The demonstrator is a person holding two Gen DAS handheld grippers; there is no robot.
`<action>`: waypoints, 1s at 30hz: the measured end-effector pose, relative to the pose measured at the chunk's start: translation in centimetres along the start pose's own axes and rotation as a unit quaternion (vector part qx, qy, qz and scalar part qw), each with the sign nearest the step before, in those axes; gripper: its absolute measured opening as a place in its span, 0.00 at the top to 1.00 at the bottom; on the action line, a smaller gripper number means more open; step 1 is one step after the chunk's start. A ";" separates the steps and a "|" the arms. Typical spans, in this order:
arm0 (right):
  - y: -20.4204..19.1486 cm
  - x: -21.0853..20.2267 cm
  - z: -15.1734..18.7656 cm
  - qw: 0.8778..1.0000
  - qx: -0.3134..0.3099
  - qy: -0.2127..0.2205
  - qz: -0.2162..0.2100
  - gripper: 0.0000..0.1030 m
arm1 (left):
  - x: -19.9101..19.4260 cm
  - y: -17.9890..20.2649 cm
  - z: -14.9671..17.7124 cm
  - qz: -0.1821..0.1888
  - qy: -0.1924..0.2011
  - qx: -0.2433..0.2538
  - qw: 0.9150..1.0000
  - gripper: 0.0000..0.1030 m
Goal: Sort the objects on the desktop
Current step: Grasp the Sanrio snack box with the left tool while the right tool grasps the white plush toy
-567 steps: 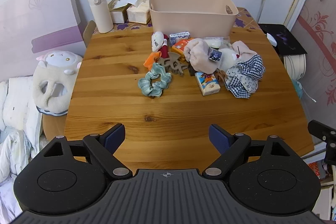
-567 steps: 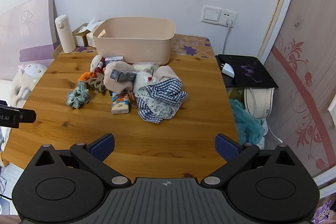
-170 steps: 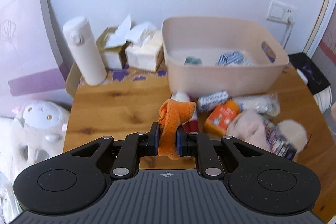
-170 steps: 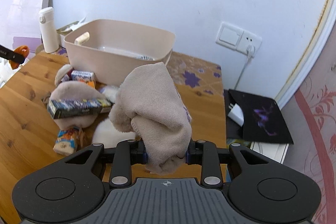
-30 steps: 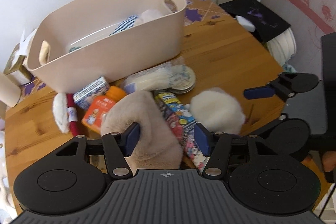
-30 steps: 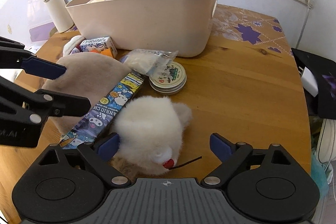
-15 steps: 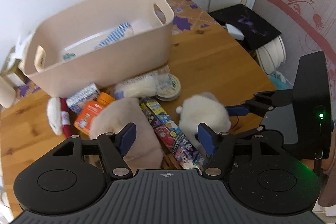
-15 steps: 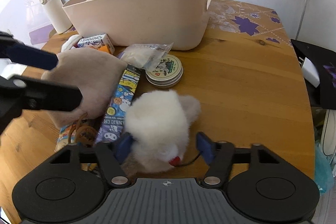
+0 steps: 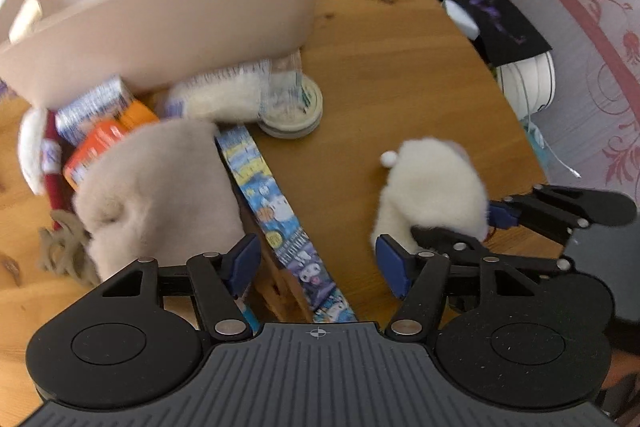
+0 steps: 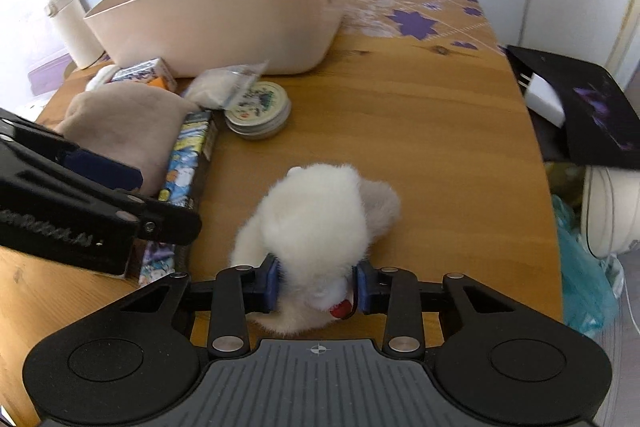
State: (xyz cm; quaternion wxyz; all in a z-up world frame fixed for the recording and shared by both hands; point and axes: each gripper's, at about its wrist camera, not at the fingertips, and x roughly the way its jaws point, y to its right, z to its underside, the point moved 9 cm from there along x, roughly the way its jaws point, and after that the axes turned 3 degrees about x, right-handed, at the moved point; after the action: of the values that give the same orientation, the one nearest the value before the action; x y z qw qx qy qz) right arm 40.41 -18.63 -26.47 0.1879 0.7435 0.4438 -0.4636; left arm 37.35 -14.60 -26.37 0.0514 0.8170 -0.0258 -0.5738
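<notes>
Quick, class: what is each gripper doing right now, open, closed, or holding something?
Left gripper: open over the cartoon box.
Right gripper: just closed on the white plush toy.

Left claw stands open over a cartoon-printed box; right claw pinches a white plush toy on the bench.

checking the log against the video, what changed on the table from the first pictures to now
The checked cloth, green scrunchie, orange cloth and one beige sock have left the table. The right gripper has just been closing, and its fingers now squeeze the white plush. The left gripper has come down, open, over the cartoon box beside the remaining beige sock. The bin and round tin stayed put.
</notes>
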 end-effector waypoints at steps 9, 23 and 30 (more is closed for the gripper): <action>0.3 -0.3 0.4 1.000 0.013 0.004 0.005 0.71 | 2.6 -1.3 0.3 -0.014 -0.044 -0.035 0.998 0.47; -1.1 -1.1 0.3 1.000 0.013 0.018 0.003 0.82 | 2.2 -1.7 0.8 -0.025 -0.040 -0.003 0.999 0.78; -2.0 -2.7 0.6 0.999 0.021 0.032 0.007 0.83 | 0.2 -0.9 1.3 -0.008 -0.017 0.015 1.000 0.78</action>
State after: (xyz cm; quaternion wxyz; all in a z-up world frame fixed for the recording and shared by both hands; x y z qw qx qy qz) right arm 37.99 -19.28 -24.22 0.1612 0.7649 0.4349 -0.4471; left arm 36.18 -13.78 -27.14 0.0344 0.8077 -0.0289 -0.5878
